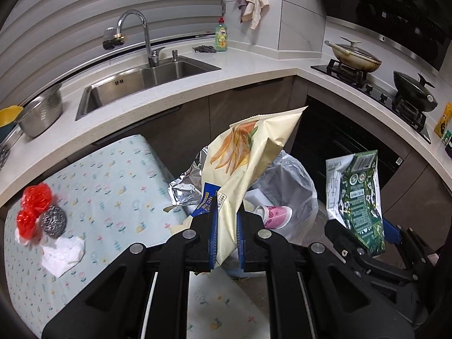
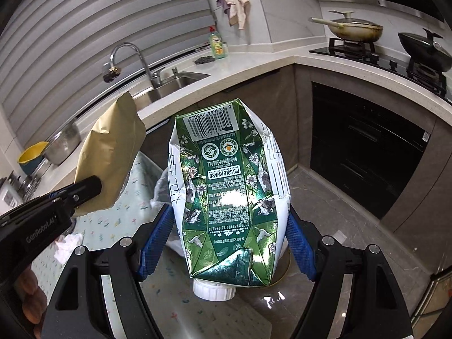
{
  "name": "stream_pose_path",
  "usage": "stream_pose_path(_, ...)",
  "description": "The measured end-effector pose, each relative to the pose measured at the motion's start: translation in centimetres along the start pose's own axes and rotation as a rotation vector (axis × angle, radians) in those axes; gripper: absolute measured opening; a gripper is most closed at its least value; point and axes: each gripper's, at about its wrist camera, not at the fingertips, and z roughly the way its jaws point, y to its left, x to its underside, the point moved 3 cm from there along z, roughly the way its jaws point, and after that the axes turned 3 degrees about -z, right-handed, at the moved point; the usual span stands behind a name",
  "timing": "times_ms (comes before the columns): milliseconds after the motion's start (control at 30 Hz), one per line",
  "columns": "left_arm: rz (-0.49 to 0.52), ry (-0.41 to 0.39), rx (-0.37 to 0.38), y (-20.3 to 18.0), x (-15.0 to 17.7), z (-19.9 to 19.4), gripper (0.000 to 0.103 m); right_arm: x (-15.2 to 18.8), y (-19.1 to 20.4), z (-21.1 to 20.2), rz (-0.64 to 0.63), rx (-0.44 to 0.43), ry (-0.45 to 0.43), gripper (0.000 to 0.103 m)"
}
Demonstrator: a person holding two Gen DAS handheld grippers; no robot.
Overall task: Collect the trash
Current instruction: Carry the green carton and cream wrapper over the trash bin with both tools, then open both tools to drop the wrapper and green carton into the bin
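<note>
Two pieces of trash are held in the air above a bin in a home kitchen, one in each tool. The left tongs (image 1: 226,236) are clamped on one cream snack bag (image 1: 248,152) printed with orange strips, its silver foil lining showing at the torn side; the bag stands up and tilts to the right. The right tongs (image 2: 228,237) hold one flattened green milk carton (image 2: 226,195) between the blue pads (image 2: 301,243), barcode end up and white screw cap (image 2: 214,289) at the bottom; the carton fills the gap between the pads, which press its white sides.

Below both items sits one trash bin lined with a clear plastic bag (image 1: 296,186), already holding one pink-and-white cup (image 1: 275,213). Just left of the bin is a table covered with a pale floral cloth (image 1: 113,186). On it lie two red crumpled plastic wads (image 1: 35,197), one steel scouring ball (image 1: 53,220) touching them, and one crumpled white tissue (image 1: 63,252) just beside the ball.

Behind, the kitchen table (image 1: 254,65) carries one steel sink (image 1: 135,83) with one faucet (image 1: 135,34), one metal colander (image 1: 42,113), one yellow bowl (image 1: 10,114) and one green dish-soap bottle (image 1: 221,35). Two covered pans (image 1: 356,53) sit on the gas stove (image 1: 375,87) to the right, and cloths (image 1: 252,2) hang on the tiled wall.
</note>
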Motion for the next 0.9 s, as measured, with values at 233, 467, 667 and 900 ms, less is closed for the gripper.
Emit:
stream_pose_path(233,0.0,0.036,0.032,-1.3,-1.4,3.2,0.014,-0.4,-1.5,2.2,0.021,0.027,0.02,0.073)
stream_pose_path(467,-0.003,0.041,0.04,-1.6,-2.0,5.1,0.021,-0.8,-1.4,4.6,0.014,0.03,0.04,0.073)
stream_pose_path(667,-0.047,0.036,0.032,-0.4,-2.3,5.8,0.043,-1.2,-0.7,5.7,-0.001,0.027,0.044,0.073)
stream_pose_path(900,-0.095,0.021,0.003,1.7,-2.3,5.2,0.055,-1.9,0.6,6.5,-0.022,0.012,0.045,0.074)
